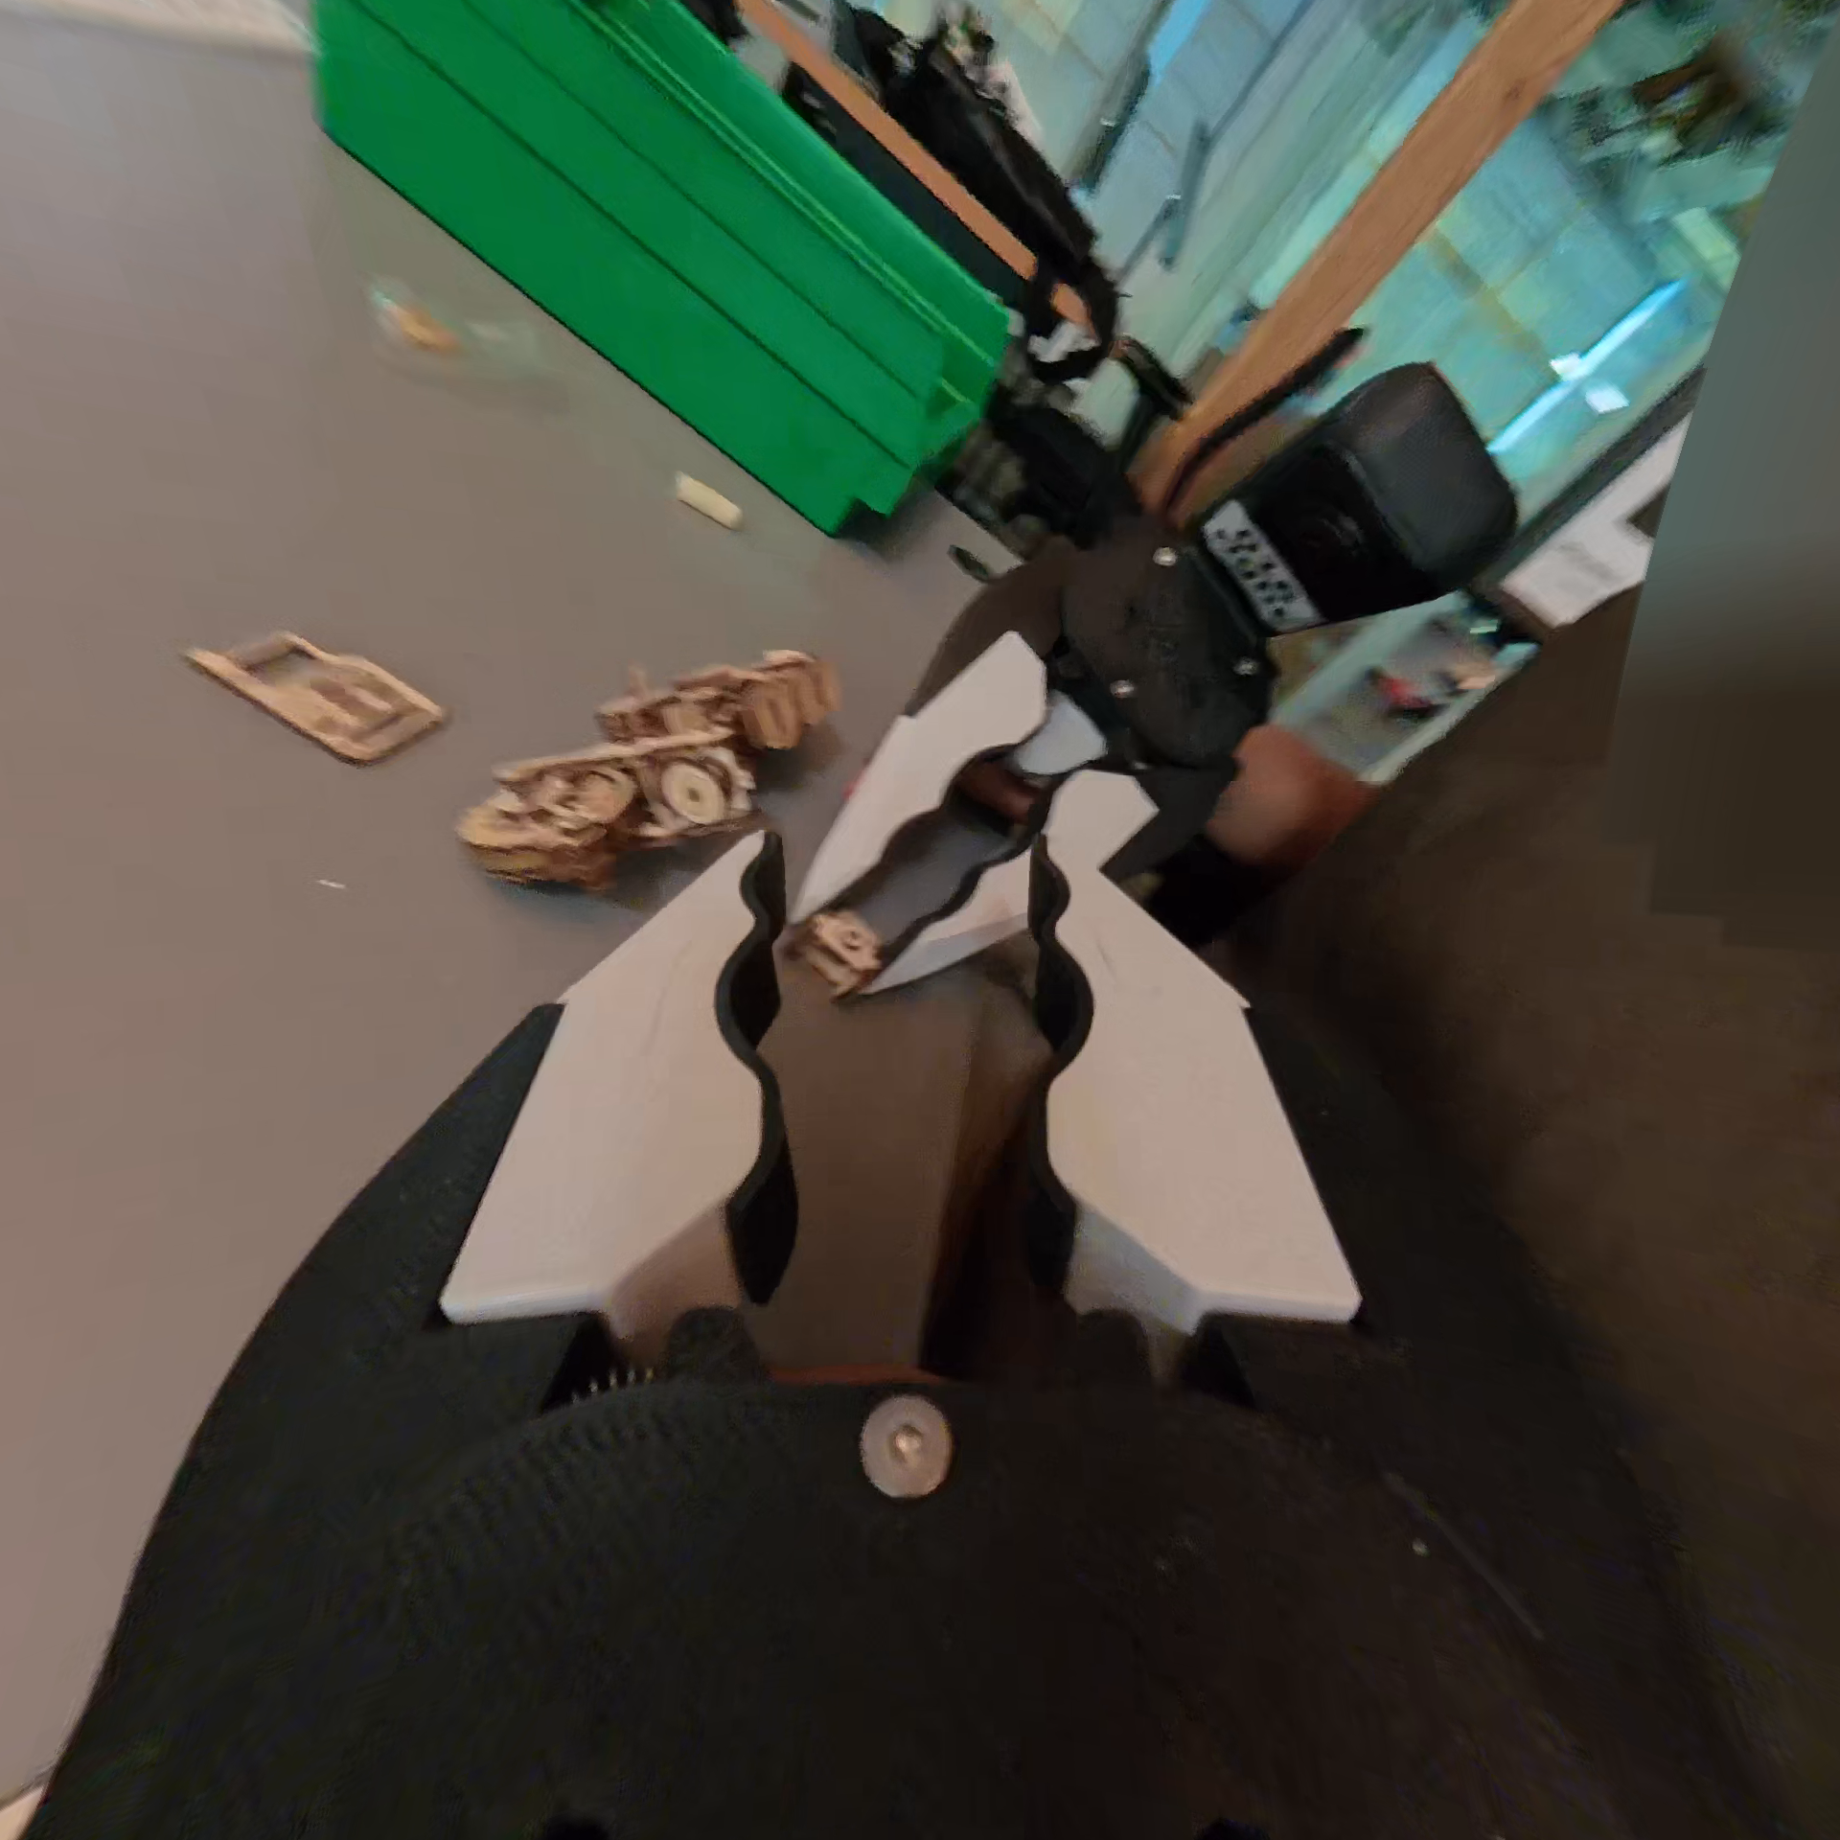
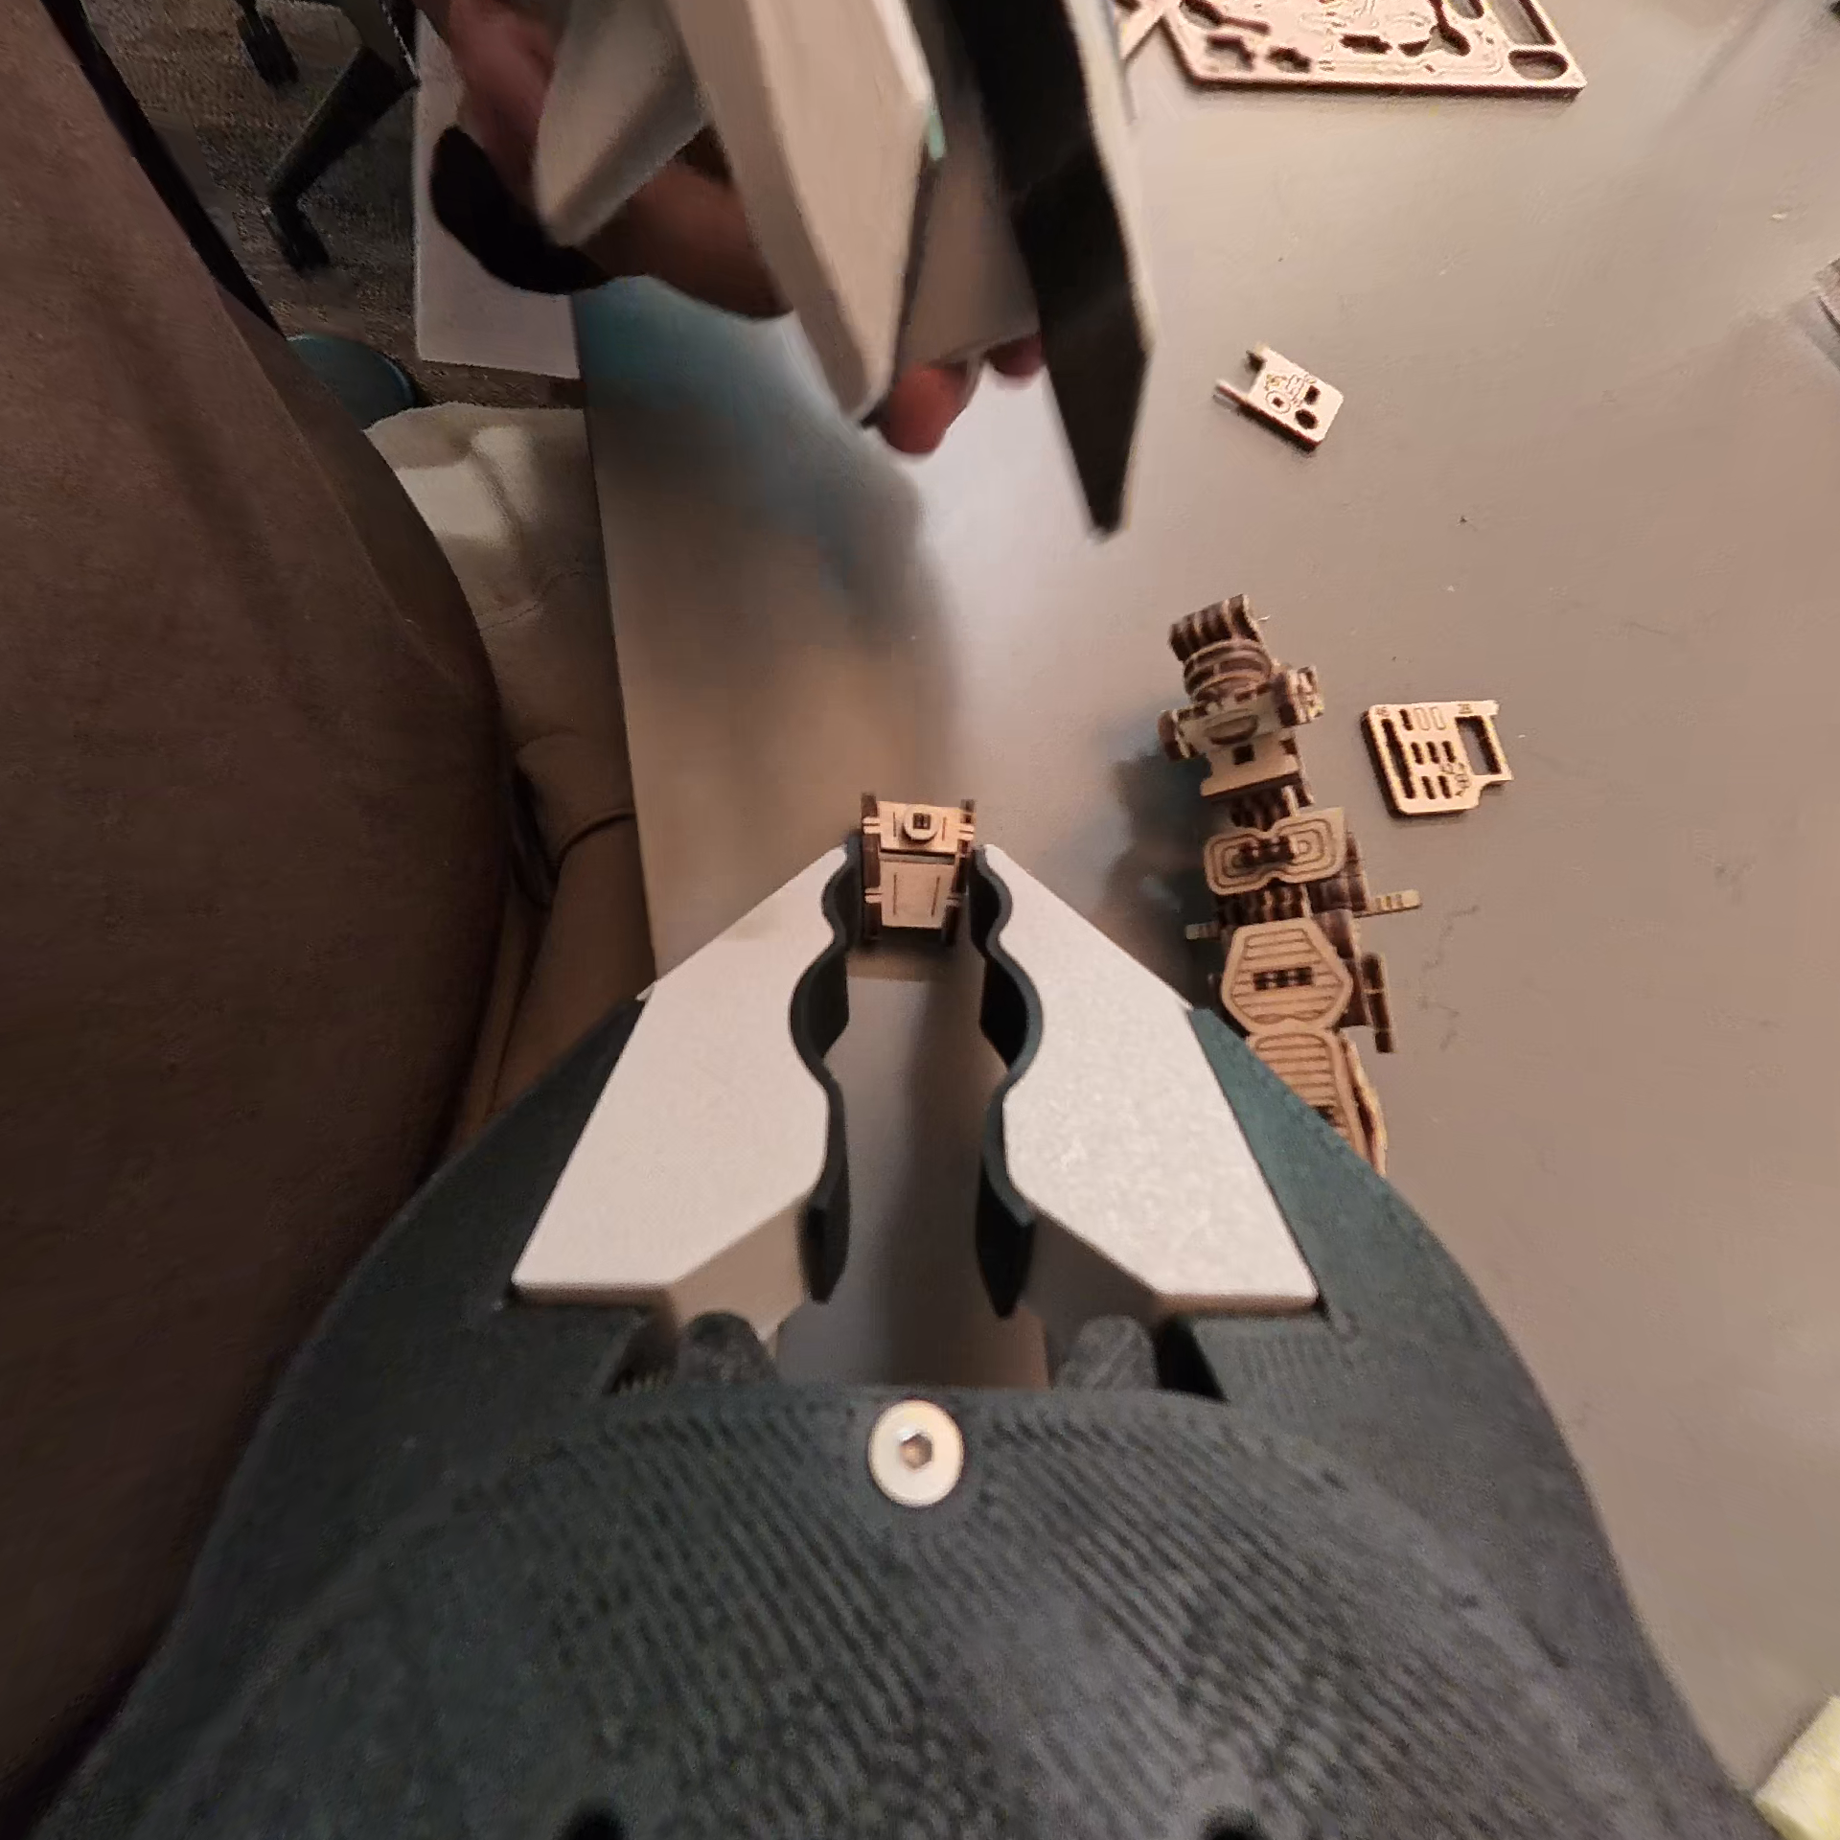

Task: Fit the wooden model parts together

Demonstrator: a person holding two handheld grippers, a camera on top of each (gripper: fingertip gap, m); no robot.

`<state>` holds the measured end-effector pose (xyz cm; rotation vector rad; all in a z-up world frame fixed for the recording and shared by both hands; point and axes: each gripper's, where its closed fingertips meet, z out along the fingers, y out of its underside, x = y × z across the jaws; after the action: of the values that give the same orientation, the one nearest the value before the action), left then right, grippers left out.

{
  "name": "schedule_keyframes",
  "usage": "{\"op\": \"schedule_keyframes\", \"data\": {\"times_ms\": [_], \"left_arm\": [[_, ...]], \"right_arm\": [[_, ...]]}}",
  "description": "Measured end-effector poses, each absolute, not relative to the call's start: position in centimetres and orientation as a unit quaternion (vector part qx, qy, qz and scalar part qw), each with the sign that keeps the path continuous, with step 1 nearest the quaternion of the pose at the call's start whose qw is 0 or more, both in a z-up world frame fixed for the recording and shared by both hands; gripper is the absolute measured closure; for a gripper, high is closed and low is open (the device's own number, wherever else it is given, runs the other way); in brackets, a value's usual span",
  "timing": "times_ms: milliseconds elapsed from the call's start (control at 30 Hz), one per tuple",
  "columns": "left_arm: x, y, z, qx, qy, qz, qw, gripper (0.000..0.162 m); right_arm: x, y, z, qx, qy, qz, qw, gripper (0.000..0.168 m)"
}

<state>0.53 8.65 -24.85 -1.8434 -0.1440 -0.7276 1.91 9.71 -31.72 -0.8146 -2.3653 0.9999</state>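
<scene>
My right gripper (image 2: 916,854) is shut on a small boxy wooden part (image 2: 914,876) and holds it at its fingertips above the grey table's near edge. The long, partly built wooden model (image 2: 1279,896) lies on the table (image 2: 1494,1095) to its right. In the left wrist view my left gripper (image 1: 904,861) is open and empty. It faces the right gripper (image 1: 854,951) and the small part (image 1: 831,946) just ahead. The model (image 1: 637,782) lies to the left. The left gripper (image 2: 986,458) shows blurred at the top of the right wrist view.
Two small flat wooden pieces (image 2: 1434,757) (image 2: 1284,393) and a cut-out wooden sheet (image 2: 1374,40) lie beyond the model. A flat wooden frame (image 1: 319,697) and a green box (image 1: 647,249) stand farther left. The person's brown clothing (image 2: 199,697) borders the table's edge.
</scene>
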Motion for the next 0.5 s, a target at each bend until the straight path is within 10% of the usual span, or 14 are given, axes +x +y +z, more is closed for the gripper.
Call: {"op": "schedule_keyframes", "data": {"times_ms": [500], "left_arm": [[-4.6,12.1,-28.9,-0.825,0.294,0.159,0.456,0.092]], "right_arm": [[3.2,13.8,-23.4,-0.324,-0.740,0.496,0.320,0.150]]}}
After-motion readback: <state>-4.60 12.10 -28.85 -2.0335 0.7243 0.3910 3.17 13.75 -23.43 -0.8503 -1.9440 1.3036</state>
